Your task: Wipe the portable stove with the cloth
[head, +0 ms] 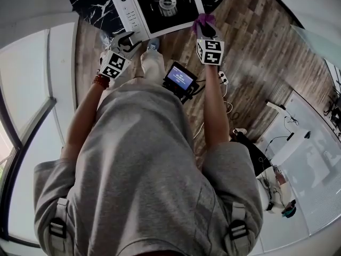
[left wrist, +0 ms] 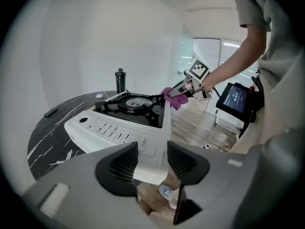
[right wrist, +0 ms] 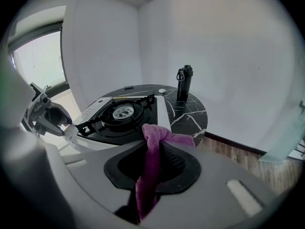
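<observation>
**Purple-clothed and poised to wipe**

Pinches the purple cloth [right wrist: 151,173] in the right gripper [right wrist: 155,161], jaws closed on its fold, right at the near right corner of the portable stove [head: 160,4] (touching or not, hard to say). Straddles the stove's near left corner with the left gripper [left wrist: 151,159], jaws apart, pads not pressing. Reads as the very start of wiping. Calls next for laying the cloth flat on the top and sweeping across.
</observation>
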The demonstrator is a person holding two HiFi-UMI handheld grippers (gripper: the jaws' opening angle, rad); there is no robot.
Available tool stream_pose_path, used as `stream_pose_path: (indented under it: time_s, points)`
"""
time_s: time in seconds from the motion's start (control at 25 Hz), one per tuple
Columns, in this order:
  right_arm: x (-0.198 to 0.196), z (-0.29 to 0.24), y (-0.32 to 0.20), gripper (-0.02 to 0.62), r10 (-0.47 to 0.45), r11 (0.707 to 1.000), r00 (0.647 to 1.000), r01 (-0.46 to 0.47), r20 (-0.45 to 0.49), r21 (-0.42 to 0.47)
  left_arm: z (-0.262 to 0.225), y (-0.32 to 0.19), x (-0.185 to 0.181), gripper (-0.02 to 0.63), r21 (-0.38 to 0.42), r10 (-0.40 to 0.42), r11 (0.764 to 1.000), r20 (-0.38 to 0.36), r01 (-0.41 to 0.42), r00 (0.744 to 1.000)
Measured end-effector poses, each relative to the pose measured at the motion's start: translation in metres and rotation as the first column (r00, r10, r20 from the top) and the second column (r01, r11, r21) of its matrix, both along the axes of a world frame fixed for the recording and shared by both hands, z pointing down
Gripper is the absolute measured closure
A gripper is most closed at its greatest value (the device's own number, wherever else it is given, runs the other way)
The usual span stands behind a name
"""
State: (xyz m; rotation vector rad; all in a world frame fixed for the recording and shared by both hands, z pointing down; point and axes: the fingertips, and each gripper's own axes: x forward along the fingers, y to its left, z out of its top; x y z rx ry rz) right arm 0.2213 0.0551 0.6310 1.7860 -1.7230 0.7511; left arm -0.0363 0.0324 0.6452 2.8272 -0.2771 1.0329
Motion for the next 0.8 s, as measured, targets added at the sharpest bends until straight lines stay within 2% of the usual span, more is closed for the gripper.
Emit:
stream_pose_path:
  time_s: [0.6, 0.8]
  points:
    - [-0.015, 0.0, 0.002, 0.518, 0.052, 0.997, 0.999, -0.051, -0.008, 0.051, 0.002, 0.001, 0.0, 0.413, 0.015, 0.035, 0.999, 0.016, -0.035, 0.999]
    - [-0.02, 0.001, 0.002, 0.517, 0.043, 0.998, 0.999, -0.043, 0.01, 0.046, 0.002, 0.001, -0.001, 0.413, 0.018, 0.035, 0.999, 0.019, -0.036, 0.999]
